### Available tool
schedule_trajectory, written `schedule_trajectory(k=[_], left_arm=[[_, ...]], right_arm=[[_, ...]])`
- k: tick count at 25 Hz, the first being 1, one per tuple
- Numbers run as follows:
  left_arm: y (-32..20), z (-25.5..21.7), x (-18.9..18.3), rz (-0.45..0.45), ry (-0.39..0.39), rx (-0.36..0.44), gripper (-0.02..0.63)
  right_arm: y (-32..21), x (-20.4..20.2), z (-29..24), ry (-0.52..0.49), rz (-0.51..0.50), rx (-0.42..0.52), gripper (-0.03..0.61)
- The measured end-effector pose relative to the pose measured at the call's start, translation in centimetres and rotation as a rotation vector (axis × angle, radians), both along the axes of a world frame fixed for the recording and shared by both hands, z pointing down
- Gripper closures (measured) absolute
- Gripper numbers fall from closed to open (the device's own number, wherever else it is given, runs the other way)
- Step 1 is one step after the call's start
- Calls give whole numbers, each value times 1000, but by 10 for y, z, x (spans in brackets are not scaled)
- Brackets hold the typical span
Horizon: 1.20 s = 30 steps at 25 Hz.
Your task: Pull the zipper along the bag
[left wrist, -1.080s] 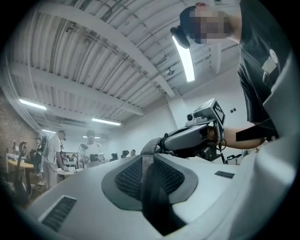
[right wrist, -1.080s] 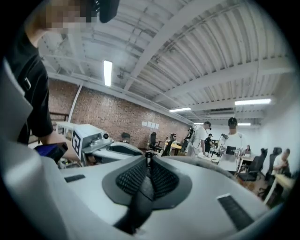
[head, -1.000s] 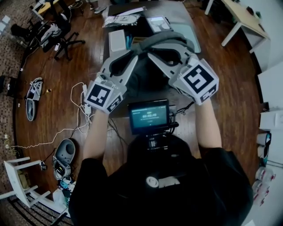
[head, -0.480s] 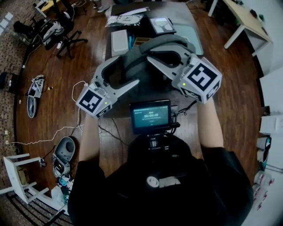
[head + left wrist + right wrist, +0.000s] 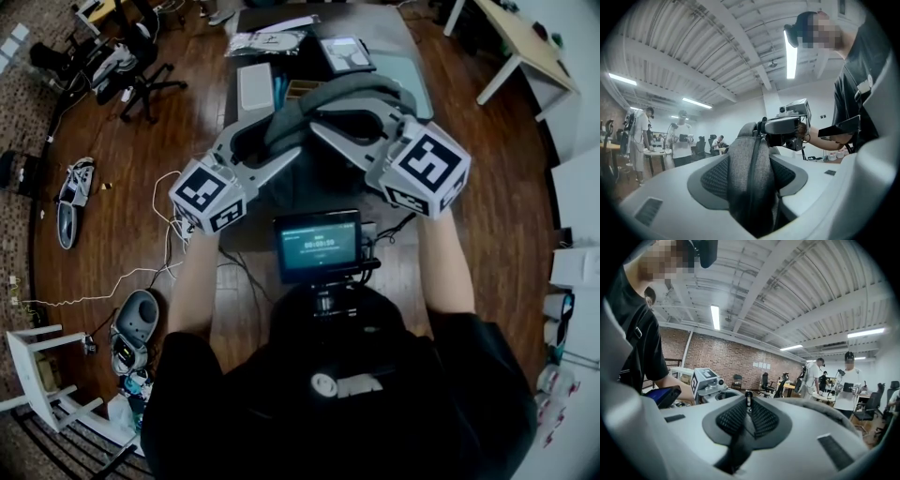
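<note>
A grey fabric bag lies on the dark table in front of me. My left gripper reaches in from the left with its jaws spread wide. A fold of the bag's fabric with a dark zipper line stands between the jaws without being pinched. My right gripper comes in from the right at the bag's top. In the right gripper view its pads are closed on the thin dark zipper pull. The two grippers face each other across the bag.
A white box, papers and a tablet lie on the far part of the table. A small screen hangs at my chest. Office chairs, cables and shoes sit on the wooden floor at left. People stand in the background.
The left gripper's jaws have spread wide and let go of the bag's fabric; it swung a little outward, then back toward the bag. The right gripper has stayed put.
</note>
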<state>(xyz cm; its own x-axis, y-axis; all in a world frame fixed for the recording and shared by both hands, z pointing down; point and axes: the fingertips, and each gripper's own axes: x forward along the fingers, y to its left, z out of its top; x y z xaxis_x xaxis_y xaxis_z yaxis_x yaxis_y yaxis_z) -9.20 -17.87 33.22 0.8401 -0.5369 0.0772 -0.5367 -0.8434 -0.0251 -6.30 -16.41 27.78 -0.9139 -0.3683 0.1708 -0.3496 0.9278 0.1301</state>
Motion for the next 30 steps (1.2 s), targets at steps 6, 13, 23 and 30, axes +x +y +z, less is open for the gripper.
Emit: schedule_trajectory(k=[6, 13, 23, 30], left_arm=[[-3, -2, -3, -25, 25, 26, 424], [0, -4, -7, 3, 23, 25, 431], [-1, -2, -13, -7, 34, 14, 430], [-1, -1, -8, -16, 36, 24, 425]], right_arm=[[-9, 7, 1, -16, 22, -51, 526], [-15, 44, 2, -107, 21, -156, 526], [-13, 63, 3, -184, 95, -93, 561], [-10, 53, 9, -240, 150, 13, 514]])
